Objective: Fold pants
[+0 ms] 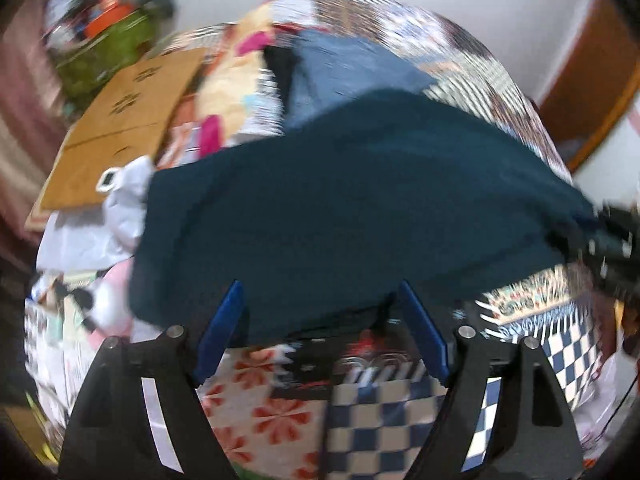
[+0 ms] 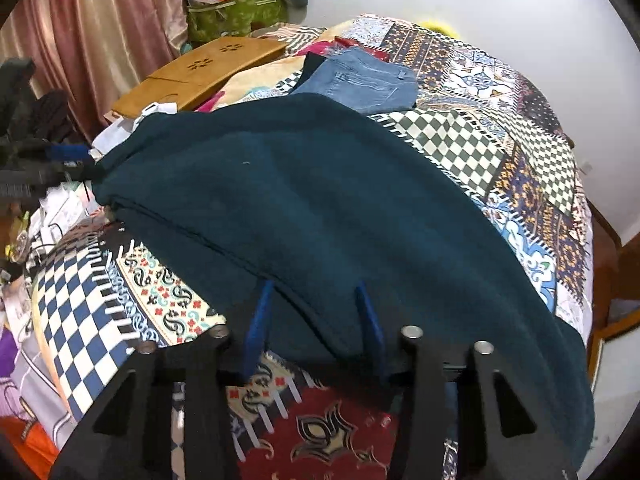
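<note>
Dark teal pants [image 2: 320,200] lie spread across the patchwork bedspread [image 2: 500,120]; they also show in the left wrist view [image 1: 340,200]. My left gripper [image 1: 320,304] is open, its blue fingers [image 1: 222,328] just short of the pants' near edge, holding nothing. My right gripper [image 2: 316,304] is open, its blue fingers [image 2: 258,320] on either side of the pants' near edge, not closed on it. The right gripper also shows at the right rim of the blurred left wrist view [image 1: 612,240], at the pants' corner. The left gripper shows at the left rim of the right wrist view [image 2: 44,168].
Folded blue jeans [image 2: 360,80] lie behind the pants. A brown wooden board [image 2: 200,72] and a green bag [image 2: 236,16] sit at the bed's far left. White papers and clutter [image 2: 52,208] lie at the left edge. Curtains [image 2: 100,40] hang behind.
</note>
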Demonstrator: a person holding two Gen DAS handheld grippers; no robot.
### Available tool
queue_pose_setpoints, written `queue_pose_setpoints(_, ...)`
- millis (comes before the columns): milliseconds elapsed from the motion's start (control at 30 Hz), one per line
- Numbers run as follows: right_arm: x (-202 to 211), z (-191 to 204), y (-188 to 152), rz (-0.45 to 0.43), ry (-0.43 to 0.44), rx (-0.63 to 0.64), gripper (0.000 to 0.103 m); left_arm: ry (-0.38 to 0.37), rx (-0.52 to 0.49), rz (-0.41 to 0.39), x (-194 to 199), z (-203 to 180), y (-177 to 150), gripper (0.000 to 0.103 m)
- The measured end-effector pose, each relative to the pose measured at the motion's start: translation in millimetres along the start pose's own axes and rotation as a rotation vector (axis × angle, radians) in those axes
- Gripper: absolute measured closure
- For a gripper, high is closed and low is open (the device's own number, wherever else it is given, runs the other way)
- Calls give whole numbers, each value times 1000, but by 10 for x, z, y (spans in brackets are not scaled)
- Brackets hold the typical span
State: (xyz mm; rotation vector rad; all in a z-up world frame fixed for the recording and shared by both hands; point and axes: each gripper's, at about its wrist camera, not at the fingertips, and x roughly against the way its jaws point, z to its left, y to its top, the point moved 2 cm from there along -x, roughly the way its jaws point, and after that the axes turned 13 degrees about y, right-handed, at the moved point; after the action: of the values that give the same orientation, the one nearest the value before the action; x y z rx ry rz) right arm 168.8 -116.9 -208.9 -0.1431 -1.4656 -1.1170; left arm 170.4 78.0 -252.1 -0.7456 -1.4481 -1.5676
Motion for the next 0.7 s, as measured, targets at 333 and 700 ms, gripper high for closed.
queue_pose_setpoints(333, 67, -89, 14, -63, 122, -105, 89, 19, -112, -56, -10, -433, 74, 88)
queue_pose_setpoints(700, 186, -43, -171, -88, 180, -133, 82, -44, -47, 21, 105, -269, -108, 89)
